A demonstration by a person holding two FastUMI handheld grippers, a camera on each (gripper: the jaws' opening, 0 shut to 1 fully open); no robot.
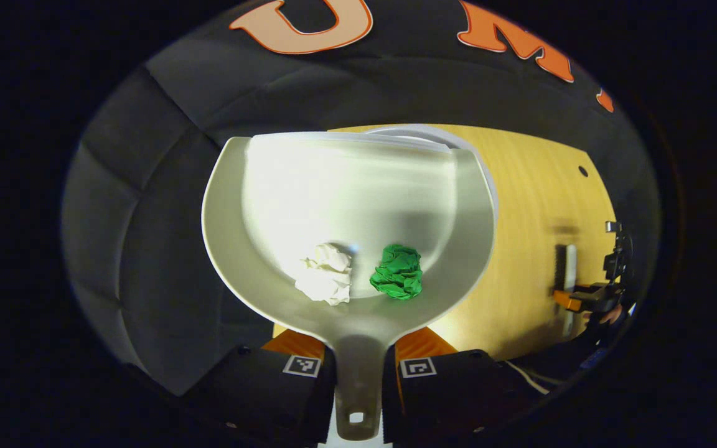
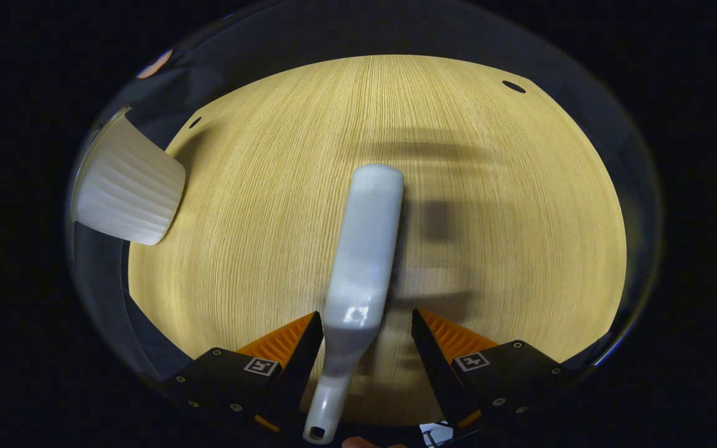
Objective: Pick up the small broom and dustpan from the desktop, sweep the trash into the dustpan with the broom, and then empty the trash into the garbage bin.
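- The table (image 2: 259, 205) is showing a pale yellow wood top with fine straight grain, a rounded edge and a few small dark holes near the rim.
- The dustpan (image 1: 346, 205) is sitting in the left tongs (image 1: 358, 367), raised in front of the dark wall cloth; it is smooth, glossy off-white plastic, a wide scoop with a curved raised rim narrowing to a flat handle with a small square hole at the end. Both fingers are pressing on that handle from either side.
- The bin (image 2: 128, 186) is standing at the table's far left edge in the right gripper view, a white ribbed tub flaring toward its rim; in the left gripper view a sliver of its white rim (image 1: 421, 134) is peeking out just behind the dustpan's front lip.
- The broom (image 2: 361, 261) is lying on the table between the fingers of the right tongs (image 2: 365, 333), a smooth white plastic back, long and rounded, tapering to a thin handle with a hole; dark bristles are showing along its right side. These tongs are standing wide, with clear gaps to the broom on both sides.
- A crumpled white paper ball (image 1: 327, 274) is resting deep in the dustpan, near the handle.
- A crinkled green paper ball (image 1: 399, 272) is lying just beside it, to its right, apart from it.
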